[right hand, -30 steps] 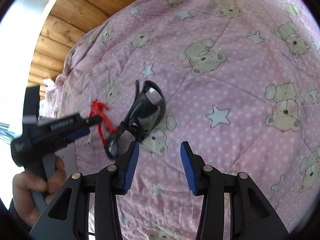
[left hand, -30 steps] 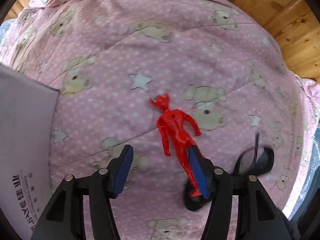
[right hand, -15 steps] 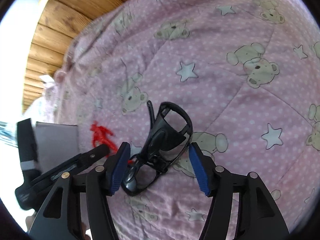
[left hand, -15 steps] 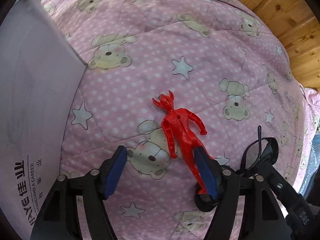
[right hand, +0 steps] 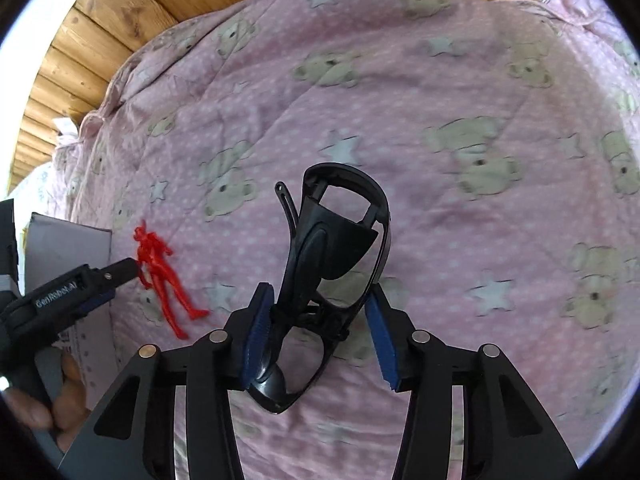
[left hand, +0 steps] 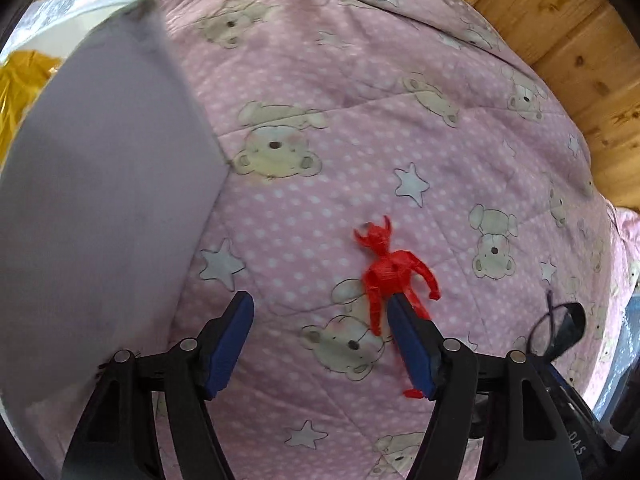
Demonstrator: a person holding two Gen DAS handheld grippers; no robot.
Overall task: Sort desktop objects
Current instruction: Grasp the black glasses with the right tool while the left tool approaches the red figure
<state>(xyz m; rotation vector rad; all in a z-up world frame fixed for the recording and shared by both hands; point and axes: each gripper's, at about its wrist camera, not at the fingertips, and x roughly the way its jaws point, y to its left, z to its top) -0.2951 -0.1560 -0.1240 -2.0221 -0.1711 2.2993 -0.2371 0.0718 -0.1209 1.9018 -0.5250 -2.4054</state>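
red figure, black sunglasses on quilt

Your quilt is pink with white dots, cream bears and pale stars. The figure is solid red, the glasses glossy black. Your fingers wear blue pads on black frames; the box beside them is plain grey.

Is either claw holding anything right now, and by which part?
Nothing is clamped. The right claw is open around the black sunglasses; the left claw is open beside the red figure.

Quilt: figure, sunglasses, box
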